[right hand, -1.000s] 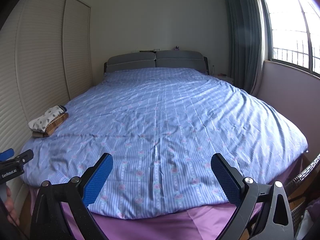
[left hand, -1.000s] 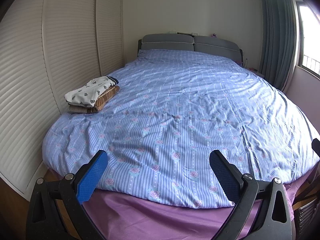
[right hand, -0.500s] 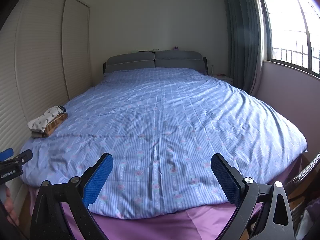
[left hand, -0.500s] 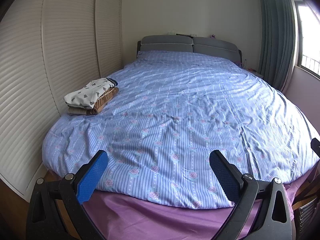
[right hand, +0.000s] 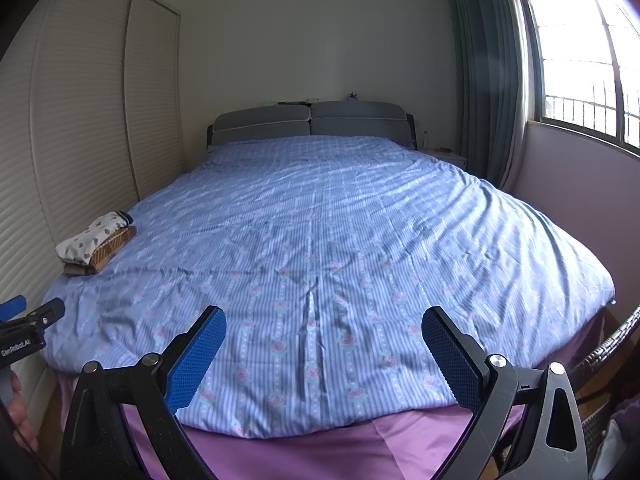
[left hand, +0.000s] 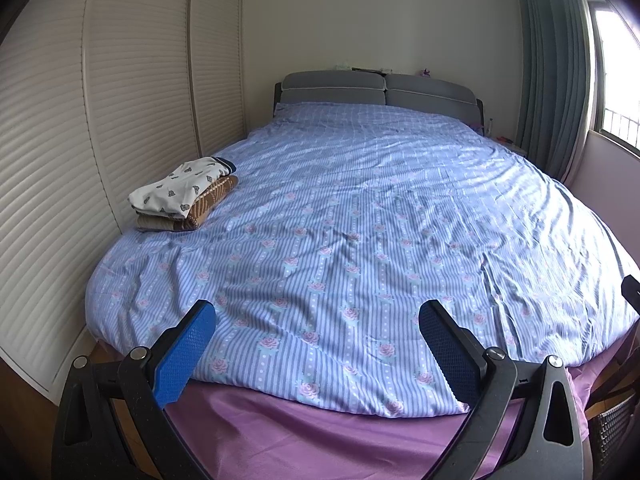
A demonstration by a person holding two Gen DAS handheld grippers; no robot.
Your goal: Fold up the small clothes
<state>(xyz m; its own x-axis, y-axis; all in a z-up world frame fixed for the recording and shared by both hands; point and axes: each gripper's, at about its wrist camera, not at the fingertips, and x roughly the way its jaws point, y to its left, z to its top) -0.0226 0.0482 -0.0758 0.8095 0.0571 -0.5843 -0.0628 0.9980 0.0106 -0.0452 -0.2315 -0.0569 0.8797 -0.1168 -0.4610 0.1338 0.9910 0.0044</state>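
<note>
A small stack of folded clothes [left hand: 184,196] lies at the left edge of the bed, a white patterned piece on top of a brown one; it also shows in the right wrist view [right hand: 96,242]. My left gripper [left hand: 318,324] is open and empty, held off the foot of the bed. My right gripper [right hand: 322,330] is open and empty, also off the foot of the bed. The left gripper's tip [right hand: 24,316] shows at the left edge of the right wrist view. No loose garment is in sight.
A blue striped floral duvet [left hand: 360,220] covers the bed, with a purple sheet [left hand: 320,432] below its front edge. Louvred wardrobe doors [left hand: 60,140] stand close on the left. A grey headboard [right hand: 310,122], curtains [right hand: 484,80] and a wicker basket [right hand: 608,344] on the right.
Both grippers have drifted slightly back and down from the bed. Jaws stay open and the clothes stack has not moved.
</note>
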